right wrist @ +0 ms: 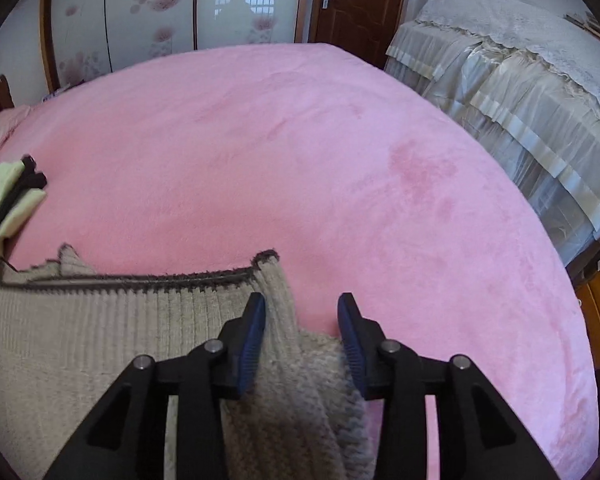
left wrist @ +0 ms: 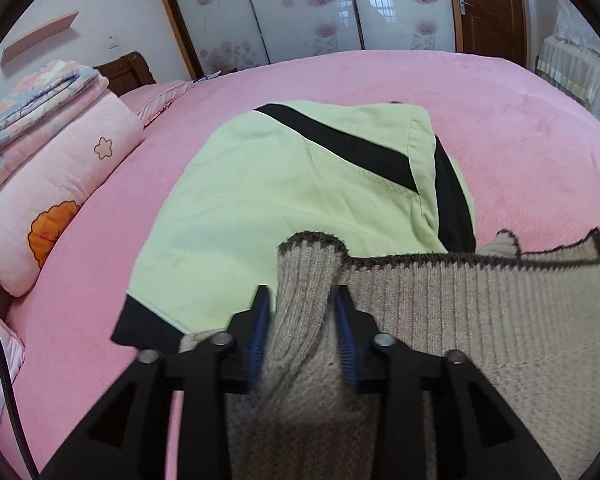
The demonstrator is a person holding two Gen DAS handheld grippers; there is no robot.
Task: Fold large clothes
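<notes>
Home bedroom, lived in.

Wide bed under a pink plush blanket (right wrist: 300, 160) filling the middle of both views; folded quilts and a pink pillow (left wrist: 52, 184) stacked at left; sliding wardrobe doors (left wrist: 308, 4) printed with pink flowers along the top; brown wooden door (right wrist: 360, 4) at upper right; lace-covered furniture (right wrist: 520, 80) at right.

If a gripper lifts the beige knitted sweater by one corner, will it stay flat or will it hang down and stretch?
The beige knitted sweater would probably sag: its corner already bunches in soft folds between the open pads of the left gripper. The thick ribbed knit suggests some weight and stretch. On the fluffy pink blanket it likely drags rather than slides.
</notes>
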